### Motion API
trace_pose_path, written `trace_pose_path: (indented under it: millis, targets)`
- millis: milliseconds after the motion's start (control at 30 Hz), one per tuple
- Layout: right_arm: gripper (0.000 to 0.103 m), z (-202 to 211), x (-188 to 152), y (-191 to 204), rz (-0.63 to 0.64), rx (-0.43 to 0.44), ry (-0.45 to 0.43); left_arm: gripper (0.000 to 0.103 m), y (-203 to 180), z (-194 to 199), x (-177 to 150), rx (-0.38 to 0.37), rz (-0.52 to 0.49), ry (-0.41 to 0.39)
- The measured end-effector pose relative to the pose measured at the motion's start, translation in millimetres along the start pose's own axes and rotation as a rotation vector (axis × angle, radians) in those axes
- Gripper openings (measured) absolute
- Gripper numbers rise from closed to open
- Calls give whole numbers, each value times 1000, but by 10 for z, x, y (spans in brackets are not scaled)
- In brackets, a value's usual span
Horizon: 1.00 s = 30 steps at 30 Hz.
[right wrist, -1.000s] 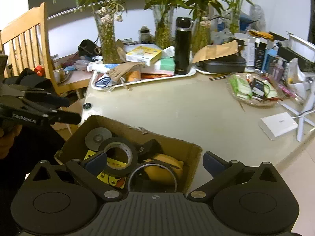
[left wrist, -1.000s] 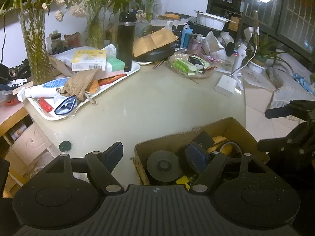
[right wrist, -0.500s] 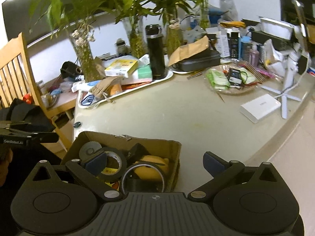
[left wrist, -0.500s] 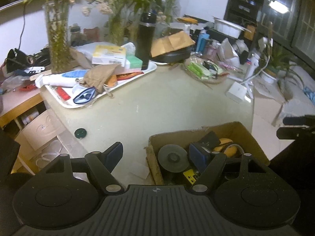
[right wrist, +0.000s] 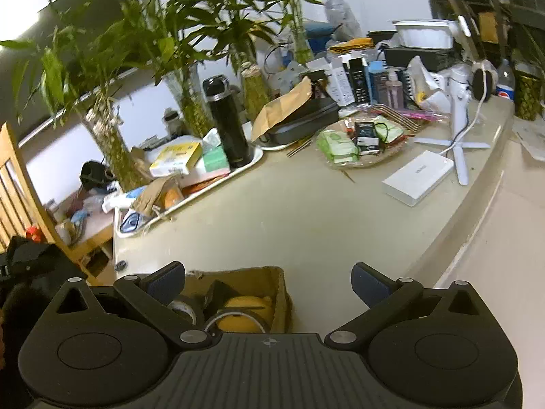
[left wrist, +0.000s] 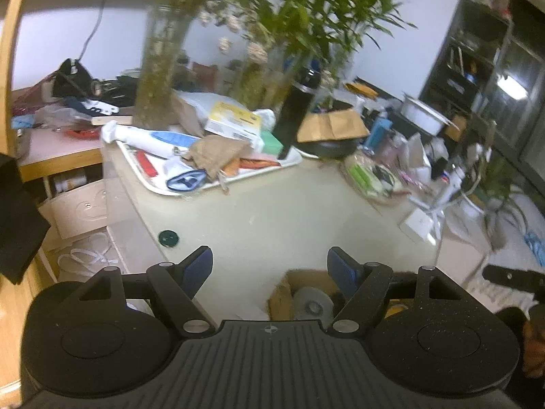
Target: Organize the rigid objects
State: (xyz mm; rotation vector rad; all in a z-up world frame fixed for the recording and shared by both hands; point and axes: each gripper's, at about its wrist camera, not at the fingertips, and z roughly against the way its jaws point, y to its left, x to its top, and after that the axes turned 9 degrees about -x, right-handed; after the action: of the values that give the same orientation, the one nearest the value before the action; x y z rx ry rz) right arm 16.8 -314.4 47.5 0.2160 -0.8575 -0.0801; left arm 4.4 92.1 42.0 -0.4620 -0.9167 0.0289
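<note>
Left wrist view: left gripper [left wrist: 270, 266] hangs over the pale tabletop [left wrist: 289, 218], jaws spread wide w/ nothing between them, blue pads bare. Cardboard box [left wrist: 282, 294] sits at the near table edge, just below & right of centre, partly hidden behind the right finger; a grey disc-shaped roll [left wrist: 311, 305] shows inside it. Small dark round cap [left wrist: 167, 238] lies near the table's left edge. Further back, a white tray [left wrist: 293, 163] holds a black flask [left wrist: 299, 109], a yellow-white carton [left wrist: 233, 122], a brown pouch [left wrist: 218, 153] & other bits. White flat box [left wrist: 420, 226] lies at the right side of the table. Picture is a bit blurred. Right wrist view: right gripper [right wrist: 269, 281] also over the table [right wrist: 306, 211], jaws spread, nothing pinched. Same cardboard box [right wrist: 259, 276] is at the near edge, below the left finger & centre; inside are a yellow round item [right wrist: 243, 310] w/ a pale ring around it & a black tape roll [right wrist: 184, 308], touching each other. Beyond: tray [right wrist: 253, 158] w/ flask [right wrist: 226, 122] upright, a clear dish [right wrist: 368, 162] of packets to the right, white flat box [right wrist: 419, 177] beside a white stand [right wrist: 460, 126]. 3 or more glass vases of green stalks [right wrist: 112, 136] stand along the back. Wooden chair [right wrist: 17, 191] at far left.
</note>
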Motion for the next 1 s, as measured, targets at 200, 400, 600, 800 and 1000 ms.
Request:
trace_pose_path:
  millis: [200,400,600,800,1000]
  targets:
    - [103,3,3,-42,-24,-8,-7,74,50,28,22,6,18,-5]
    - [103,-24,-2,42,7,-22,14,74,-62,-39,0,17,-38,57]
    - [103,-99,-48,247,81,-32,82,74,-312,-203,-123,52,-143,185]
    - [103,-198,-160,469,145,-60,195,75,-517,-355,-263,84,-204,288]
    - [103,-248,-284,675,205,-85,284,91,-627,-407,-322,113,-207,344]
